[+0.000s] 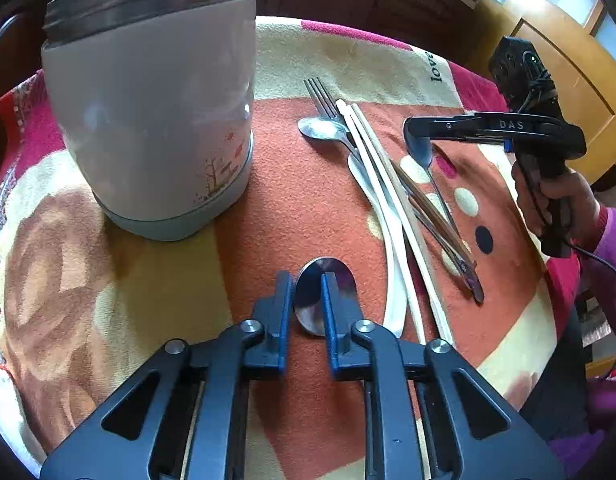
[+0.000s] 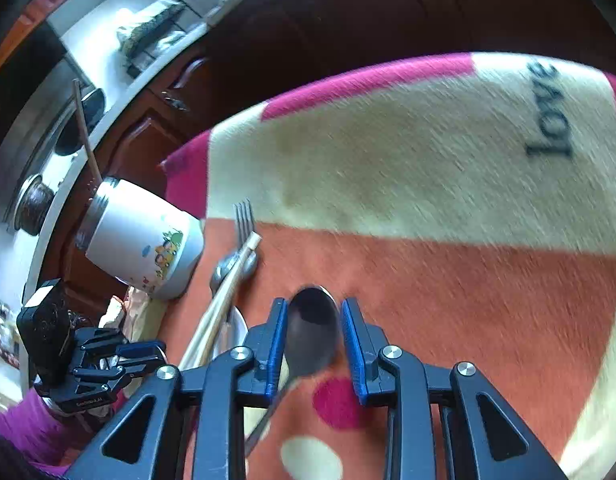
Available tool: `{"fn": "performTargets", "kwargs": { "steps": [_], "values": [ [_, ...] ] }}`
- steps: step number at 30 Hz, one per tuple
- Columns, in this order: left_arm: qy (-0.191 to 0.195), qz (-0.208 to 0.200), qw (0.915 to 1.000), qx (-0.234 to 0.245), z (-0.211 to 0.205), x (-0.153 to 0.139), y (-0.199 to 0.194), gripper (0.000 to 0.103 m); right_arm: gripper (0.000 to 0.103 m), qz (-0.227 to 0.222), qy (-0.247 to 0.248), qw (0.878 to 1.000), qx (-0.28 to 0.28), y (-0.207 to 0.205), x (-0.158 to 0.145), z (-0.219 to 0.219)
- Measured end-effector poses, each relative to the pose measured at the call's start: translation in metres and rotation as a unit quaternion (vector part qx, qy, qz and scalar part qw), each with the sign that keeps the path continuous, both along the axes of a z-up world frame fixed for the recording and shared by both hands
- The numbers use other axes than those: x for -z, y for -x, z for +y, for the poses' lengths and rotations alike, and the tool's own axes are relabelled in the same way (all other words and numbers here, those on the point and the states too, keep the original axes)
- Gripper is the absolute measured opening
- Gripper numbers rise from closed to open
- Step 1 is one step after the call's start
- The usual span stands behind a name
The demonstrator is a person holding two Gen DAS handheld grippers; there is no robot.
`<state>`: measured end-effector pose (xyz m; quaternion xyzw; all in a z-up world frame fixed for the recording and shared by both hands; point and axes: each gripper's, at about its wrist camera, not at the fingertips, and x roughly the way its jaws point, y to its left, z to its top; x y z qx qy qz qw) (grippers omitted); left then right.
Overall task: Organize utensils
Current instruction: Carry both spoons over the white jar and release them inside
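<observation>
My left gripper (image 1: pixel 306 286) is open low over the blanket, its fingers on either side of a steel spoon bowl (image 1: pixel 340 280). A grey jar (image 1: pixel 156 120) with a threaded steel rim stands at the far left. A fork (image 1: pixel 322 96), a steel spoon (image 1: pixel 322 128), white chopsticks (image 1: pixel 388 200), a white spoon (image 1: pixel 388 240) and brown chopsticks (image 1: pixel 432 208) lie in a pile to the right. My right gripper (image 2: pixel 313 322) is open, its fingers astride a dark spoon bowl (image 2: pixel 313 328). It also shows in the left wrist view (image 1: pixel 416 136).
A patterned blanket (image 1: pixel 308 200) covers the table. Dark wooden cabinets (image 2: pixel 348 20) stand behind it, a counter with dishes (image 2: pixel 148 36) at far left. The jar (image 2: pixel 144 240) holds a brown stick (image 2: pixel 86 132).
</observation>
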<state>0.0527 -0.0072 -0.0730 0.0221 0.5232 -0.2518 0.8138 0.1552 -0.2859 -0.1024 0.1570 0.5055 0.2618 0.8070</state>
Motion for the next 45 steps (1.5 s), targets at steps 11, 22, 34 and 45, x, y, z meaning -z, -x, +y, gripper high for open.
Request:
{"fn": "performTargets", "kwargs": {
  "steps": [11, 22, 34, 45],
  "values": [
    [0.048, -0.019, 0.9969, -0.060, 0.021, -0.027, 0.020, 0.001, 0.002, -0.098, 0.062, 0.993, 0.012, 0.054, -0.067, 0.001],
    [0.085, -0.123, 0.9821, -0.114, 0.064, -0.134, 0.037, 0.001, 0.002, -0.232, 0.044, 0.971, 0.020, 0.072, -0.195, 0.035],
    [-0.038, -0.306, 0.9224, -0.233, 0.090, -0.225, -0.028, 0.001, 0.001, -0.338, 0.091, 0.935, 0.055, 0.023, -0.252, 0.154],
    [-0.110, -0.322, 0.9157, -0.214, 0.062, -0.169, -0.055, 0.001, 0.002, -0.345, 0.150, 0.926, 0.016, -0.001, -0.201, 0.215]
  ]
}}
